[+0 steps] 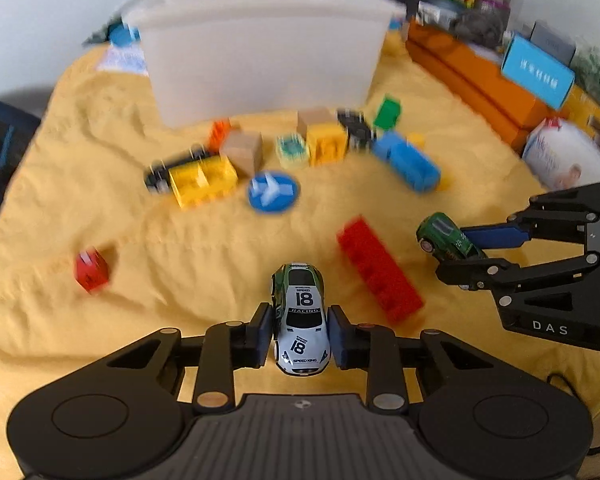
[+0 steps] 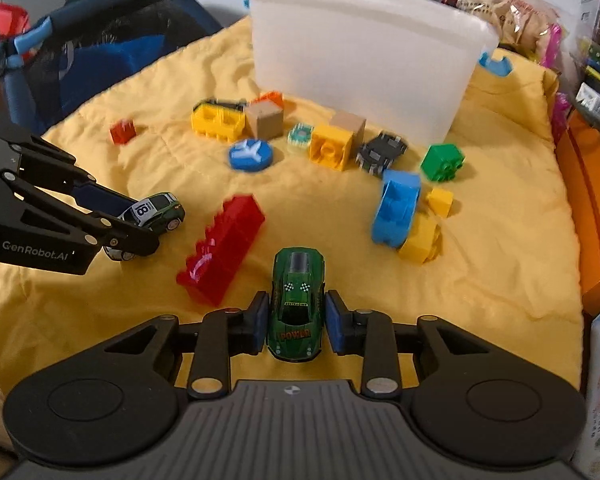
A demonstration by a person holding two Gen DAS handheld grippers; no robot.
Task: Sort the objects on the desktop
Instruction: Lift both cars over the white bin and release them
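Note:
My left gripper (image 1: 301,334) is shut on a white and green toy racing car (image 1: 303,312) numbered 18, its blue pads against the car's sides. In the right wrist view that same left gripper (image 2: 136,222) and white car (image 2: 156,210) show at the left. A dark green toy car (image 2: 298,280) marked POWER sits between the pads of my right gripper (image 2: 296,320), which is shut on it. From the left wrist view, the right gripper (image 1: 456,252) and green car (image 1: 440,234) are at the right. A long red brick (image 2: 224,248) lies on the yellow cloth (image 2: 500,260) between the two grippers.
A white translucent bin (image 2: 360,60) stands at the back of the cloth. In front of it lie several blocks, a blue disc (image 2: 250,154), a blue brick (image 2: 396,208) and a green brick (image 2: 442,162). An orange box (image 1: 472,76) borders the right side, dark blue fabric (image 2: 100,60) the left.

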